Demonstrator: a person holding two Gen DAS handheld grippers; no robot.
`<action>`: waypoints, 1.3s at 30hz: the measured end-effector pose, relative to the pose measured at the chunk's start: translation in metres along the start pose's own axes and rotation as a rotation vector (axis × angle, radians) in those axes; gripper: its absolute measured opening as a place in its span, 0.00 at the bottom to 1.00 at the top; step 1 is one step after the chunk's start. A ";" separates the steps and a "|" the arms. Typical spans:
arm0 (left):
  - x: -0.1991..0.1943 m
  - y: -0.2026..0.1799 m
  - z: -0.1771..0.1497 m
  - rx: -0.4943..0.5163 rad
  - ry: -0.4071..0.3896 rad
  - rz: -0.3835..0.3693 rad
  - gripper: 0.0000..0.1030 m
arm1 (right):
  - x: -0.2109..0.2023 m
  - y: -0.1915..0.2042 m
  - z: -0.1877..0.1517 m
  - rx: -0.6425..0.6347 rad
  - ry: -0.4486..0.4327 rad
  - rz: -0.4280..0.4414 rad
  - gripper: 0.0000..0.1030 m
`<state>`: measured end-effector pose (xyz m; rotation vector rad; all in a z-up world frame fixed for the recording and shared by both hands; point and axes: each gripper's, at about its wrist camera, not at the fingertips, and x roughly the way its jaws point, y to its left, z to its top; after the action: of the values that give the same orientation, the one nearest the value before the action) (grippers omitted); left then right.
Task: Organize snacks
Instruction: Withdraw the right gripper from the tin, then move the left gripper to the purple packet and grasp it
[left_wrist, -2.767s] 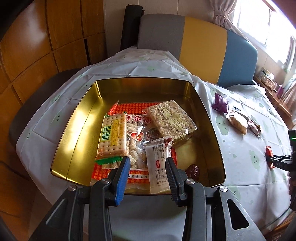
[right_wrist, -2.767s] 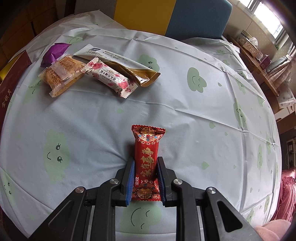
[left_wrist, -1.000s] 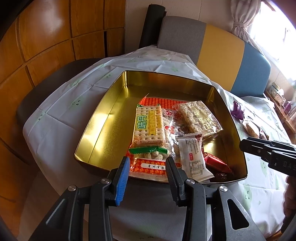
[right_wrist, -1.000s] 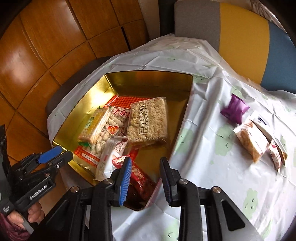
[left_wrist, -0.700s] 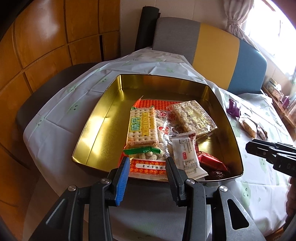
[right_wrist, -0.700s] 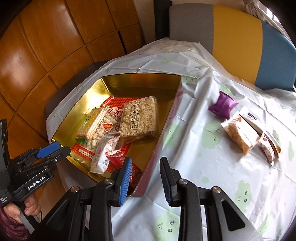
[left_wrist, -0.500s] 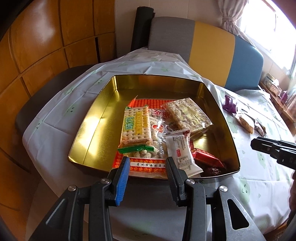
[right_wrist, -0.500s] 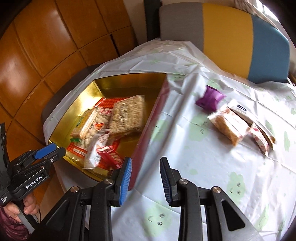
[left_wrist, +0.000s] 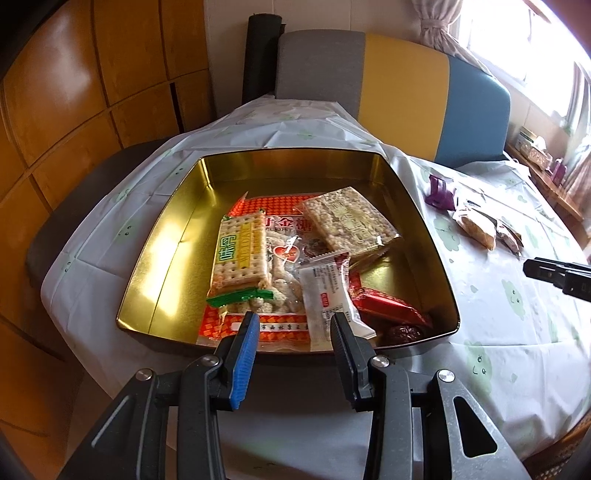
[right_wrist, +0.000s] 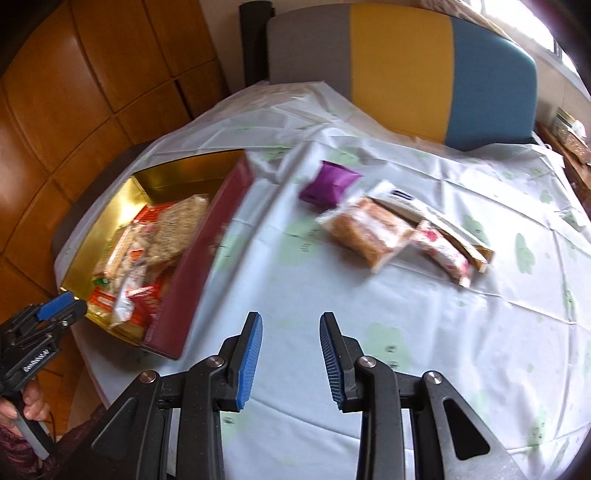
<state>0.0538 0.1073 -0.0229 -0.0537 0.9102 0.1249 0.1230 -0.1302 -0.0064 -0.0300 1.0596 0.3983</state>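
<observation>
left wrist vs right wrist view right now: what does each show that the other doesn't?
Only the left wrist view: the red packet and the dark date in the tin's near right corner, and the green-ended cracker pack, all sharp.

Only the right wrist view: the tin's maroon outer wall, the hand holding the left gripper, and the rose-print bar in full.

Both: the gold tin, the purple packet, the orange-brown cake packet, the tablecloth, and the empty right gripper.
</observation>
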 end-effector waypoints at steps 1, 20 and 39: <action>0.000 -0.002 0.000 0.007 -0.002 0.004 0.39 | -0.001 -0.006 -0.001 0.004 0.002 -0.014 0.32; -0.007 -0.046 0.003 0.147 -0.033 0.044 0.39 | -0.010 -0.135 -0.014 0.176 0.016 -0.212 0.33; -0.003 -0.098 0.016 0.263 -0.032 0.006 0.39 | -0.014 -0.145 -0.014 0.203 -0.011 -0.291 0.33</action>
<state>0.0773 0.0116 -0.0114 0.1952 0.8885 0.0110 0.1532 -0.2723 -0.0251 -0.0011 1.0618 0.0273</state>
